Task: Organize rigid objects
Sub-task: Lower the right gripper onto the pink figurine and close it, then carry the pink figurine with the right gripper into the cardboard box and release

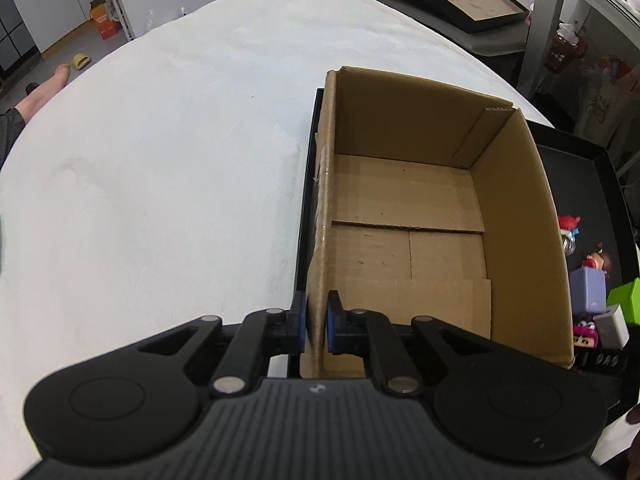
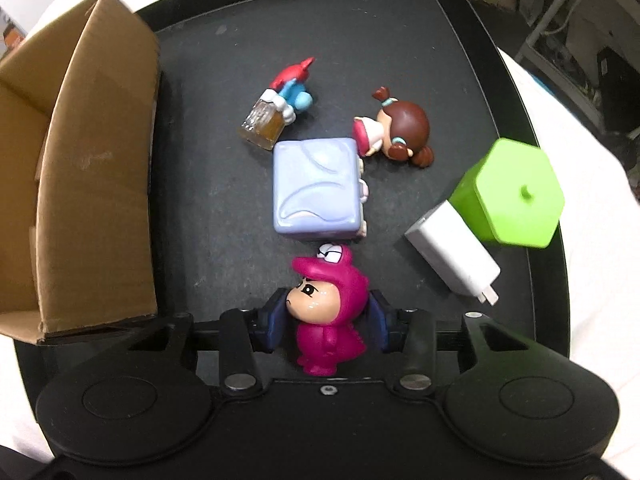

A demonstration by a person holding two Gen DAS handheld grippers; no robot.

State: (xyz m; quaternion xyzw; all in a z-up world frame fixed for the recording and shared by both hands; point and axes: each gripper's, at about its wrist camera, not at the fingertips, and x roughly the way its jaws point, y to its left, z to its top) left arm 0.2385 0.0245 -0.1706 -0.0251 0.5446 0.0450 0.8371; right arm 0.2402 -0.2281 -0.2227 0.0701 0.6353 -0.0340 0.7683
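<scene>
**Right wrist view: one box, one tray, six small things**

Right wrist view first, largest to smallest. One white cloth-covered table (image 1: 160, 168), soft and faintly wrinkled. One black tray (image 2: 360, 20) with a matte, speckled floor and raised rim. One corrugated cardboard box (image 1: 400, 200), brown, open-topped, nothing inside but its folded bottom flaps; it stands on the tray's left part.

My left gripper (image 1: 316, 326) is clamped on the box's near left wall, one blue pad on each face of the card.

Six small things share the tray to the right of the box. One green hexagonal block (image 2: 516, 192), smooth plastic with a small nub on top, leans against one white charger (image 2: 452, 256), a glossy rectangle with metal prongs. One lilac cube (image 2: 318, 188), glossy with rounded corners and embossed curves. Three plastic figurines: one brown-haired girl (image 2: 400, 128) lying down, touching the cube; one red-and-blue figure (image 2: 288, 88) lying by an amber ribbed block; one magenta dinosaur-suit figurine (image 2: 326, 312).

My right gripper (image 2: 326, 320) holds that magenta figurine between its dark blue pads, closed against both sides.
</scene>
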